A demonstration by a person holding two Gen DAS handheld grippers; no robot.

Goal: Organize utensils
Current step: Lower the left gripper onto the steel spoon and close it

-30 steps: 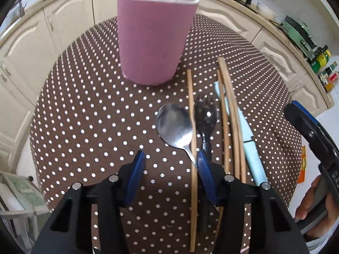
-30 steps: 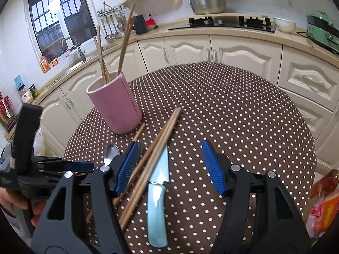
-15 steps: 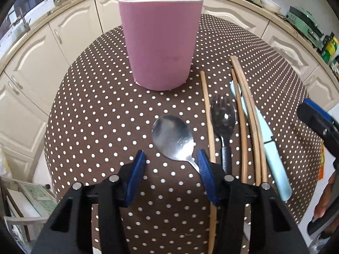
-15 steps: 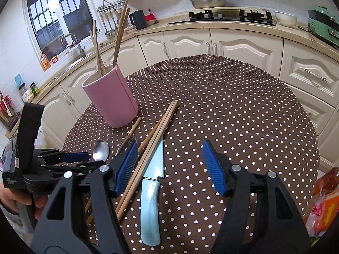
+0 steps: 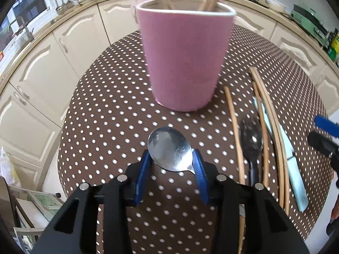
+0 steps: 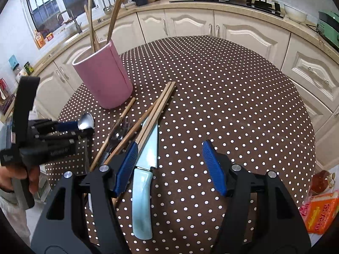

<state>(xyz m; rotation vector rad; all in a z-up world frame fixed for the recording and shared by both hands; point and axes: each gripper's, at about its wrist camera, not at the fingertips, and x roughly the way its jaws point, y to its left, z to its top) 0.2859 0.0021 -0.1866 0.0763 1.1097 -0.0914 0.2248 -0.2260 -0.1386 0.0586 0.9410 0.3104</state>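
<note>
A steel spoon (image 5: 167,148) lies on the dotted table in front of the pink cup (image 5: 184,59), which holds wooden chopsticks. My left gripper (image 5: 171,158) is closing, and its blue pads touch both edges of the spoon's bowl. The right wrist view shows the same spoon (image 6: 85,118) between the left gripper's (image 6: 84,127) fingers. To the right lie a dark fork (image 5: 251,139), several chopsticks (image 5: 273,127) and a pale blue knife (image 6: 144,190). My right gripper (image 6: 169,158) hovers open over the knife's blade, with its left pad by the chopsticks (image 6: 156,108).
The round table (image 6: 233,105) has a brown cloth with white dots. Cream kitchen cabinets (image 6: 250,31) curve round behind it. An orange packet (image 6: 322,211) and a bottle sit off the table's right edge. A person's hand (image 6: 12,175) holds the left gripper.
My left gripper slid left from the chopstick and fork to the spoon, and its jaws narrowed around the bowl. The right gripper tilted slightly and stayed open over the knife.
</note>
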